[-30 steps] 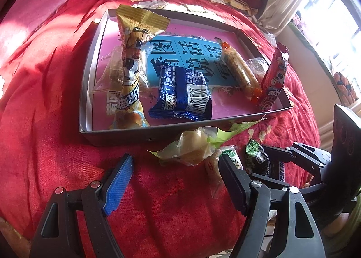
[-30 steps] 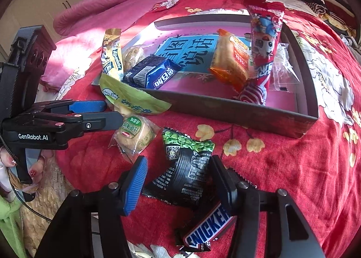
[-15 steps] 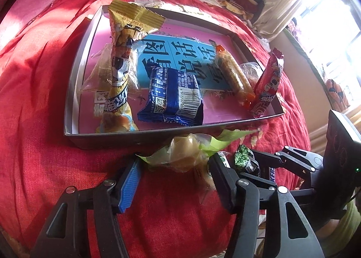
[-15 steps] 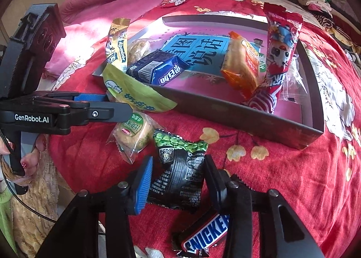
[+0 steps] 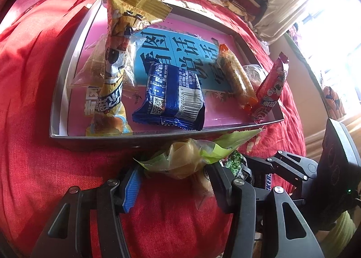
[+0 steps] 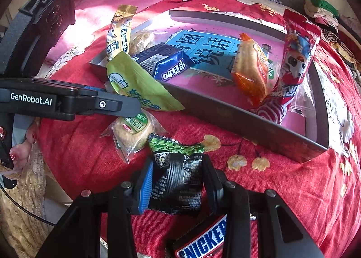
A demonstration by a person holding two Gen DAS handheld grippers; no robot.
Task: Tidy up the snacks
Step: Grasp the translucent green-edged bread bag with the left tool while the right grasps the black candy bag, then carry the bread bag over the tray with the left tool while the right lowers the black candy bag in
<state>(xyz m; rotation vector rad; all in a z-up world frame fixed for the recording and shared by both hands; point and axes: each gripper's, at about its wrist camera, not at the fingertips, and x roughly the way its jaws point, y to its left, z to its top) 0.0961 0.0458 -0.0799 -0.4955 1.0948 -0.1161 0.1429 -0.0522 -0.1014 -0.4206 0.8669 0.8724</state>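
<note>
1. Left wrist view: the left gripper (image 5: pixel 173 181) is angled steeply down at the bed, parked just outside the near wall of the tray (image 5: pixel 158 139). Its jaws have clamped onto a crinkly green-and-clear bread wrapper (image 5: pixel 191 156), one pad on each side of the puffy middle, and the wrapper's pointed tail lies over the tray's near edge.
2. Right wrist view: the right gripper (image 6: pixel 177 187) is tilted down the same way. Its blue ribbed pad and the black one squeeze a glossy black packet with a green top (image 6: pixel 177 181), which bulges between them, so that's a firm grab. The packet sits on the red bedspread (image 6: pixel 293 190), near the tray's near wall but outside it.
3. A Snickers bar (image 6: pixel 203 242) lies flat under that gripper at the bed's near edge, with a shiny brown wrapper.
4. A round pastry in clear plastic (image 6: pixel 133 132) lies on the bedspread just left of the black packet, partly under the left gripper's finger.
5. Inside the tray, a shallow grey box with a pink-and-blue printed floor:
   - a long yellow foil pack (image 5: pixel 115 66) leaning along the left side
   - a flat blue foil pack (image 5: pixel 173 100) in the middle, near the front wall
   - an orange cracker sleeve (image 5: pixel 237 77) and a red tube-shaped pack (image 5: pixel 270 88) propped in the near right corner
6. The bedspread is a coarse red weave with yellow flowers.
</note>
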